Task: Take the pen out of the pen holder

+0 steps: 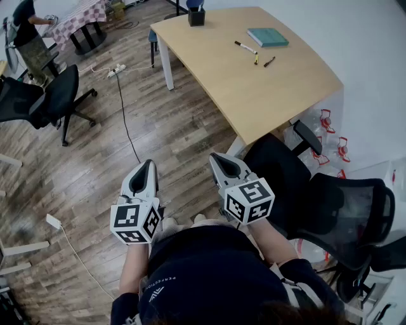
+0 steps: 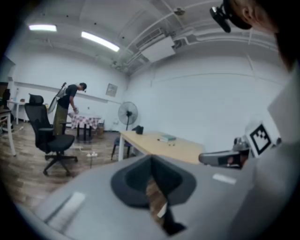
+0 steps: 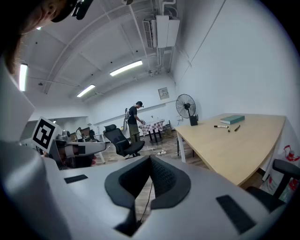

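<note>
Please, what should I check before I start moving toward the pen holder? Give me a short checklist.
1. Left claw empty: ok, shut on nothing.
2. Right claw empty: ok, shut on nothing.
3. Holder in sight: ok, upright at the table's far end.
4. Pen inside holder: cannot tell, too small.
5. Holder within reach: not ok, both claws are over the floor, off the table.

The pen holder (image 1: pixel 196 16) is a small black square-sided cup standing upright at the far end of the light wooden table (image 1: pixel 254 95), near its edge; what it holds is too small to make out. Well apart from it, nearer mid-table, a white marker (image 1: pixel 245 47) with a black cap and a dark pen (image 1: pixel 269 61) lie flat
</note>
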Motion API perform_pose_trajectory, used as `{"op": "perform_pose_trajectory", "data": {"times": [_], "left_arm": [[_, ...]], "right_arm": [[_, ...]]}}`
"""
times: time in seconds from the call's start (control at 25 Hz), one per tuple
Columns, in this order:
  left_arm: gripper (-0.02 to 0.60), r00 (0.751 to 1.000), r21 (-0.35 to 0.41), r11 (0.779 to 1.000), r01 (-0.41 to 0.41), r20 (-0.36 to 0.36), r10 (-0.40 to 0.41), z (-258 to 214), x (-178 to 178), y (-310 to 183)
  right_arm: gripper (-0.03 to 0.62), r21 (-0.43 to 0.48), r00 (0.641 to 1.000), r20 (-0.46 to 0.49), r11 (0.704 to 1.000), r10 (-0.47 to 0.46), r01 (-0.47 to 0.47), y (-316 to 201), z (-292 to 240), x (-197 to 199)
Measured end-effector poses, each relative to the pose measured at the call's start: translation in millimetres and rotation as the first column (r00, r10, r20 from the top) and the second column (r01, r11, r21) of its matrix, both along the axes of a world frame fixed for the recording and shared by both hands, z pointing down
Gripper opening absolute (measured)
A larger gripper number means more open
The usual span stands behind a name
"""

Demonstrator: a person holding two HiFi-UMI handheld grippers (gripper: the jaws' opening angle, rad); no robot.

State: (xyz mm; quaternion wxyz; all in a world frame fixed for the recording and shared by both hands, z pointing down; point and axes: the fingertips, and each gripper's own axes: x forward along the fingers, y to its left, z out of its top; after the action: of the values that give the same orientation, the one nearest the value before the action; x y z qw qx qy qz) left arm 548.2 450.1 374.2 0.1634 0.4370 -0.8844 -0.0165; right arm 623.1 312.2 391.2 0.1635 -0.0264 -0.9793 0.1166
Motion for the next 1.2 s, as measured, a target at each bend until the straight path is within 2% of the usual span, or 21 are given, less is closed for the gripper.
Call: {"op": "perform_pose_trajectory", "data": {"times": [0.32,0.72,1.0,1.2], "left_arm": [[0.005,0.999,0.015,1.0,0.016,-0.034,-0.016,4.3,17.4,-14.2],[0.005,0.999,-0.002,1.0,0.001,-0.039,-0.002,5.7,5.7,-27.1],[0.005,0.998,0.001,1.0,-0.019,-0.059,0.019,14.5,-25.8,-42.5],[0.005,0.997,0.009,0.999,-0.036,-0.065,0.037,14.5,-68.5,-52.9]], "right_arm": [[0.002,-0.036,0.999,-0.022,0.999,-0.025,0.024,-10.4,11.1,11.7],[0.002,-0.053,0.999,-0.022,0.998,-0.047,0.046,-12.1,16.7,0.8],[0.002,-0.061,0.999,-0.043,0.998,-0.027,0.024,-20.2,20.7,-23.8],[0.002,-0.049,0.998,-0.058,0.999,-0.023,0.02,-29.0,20.9,-67.3]]}}
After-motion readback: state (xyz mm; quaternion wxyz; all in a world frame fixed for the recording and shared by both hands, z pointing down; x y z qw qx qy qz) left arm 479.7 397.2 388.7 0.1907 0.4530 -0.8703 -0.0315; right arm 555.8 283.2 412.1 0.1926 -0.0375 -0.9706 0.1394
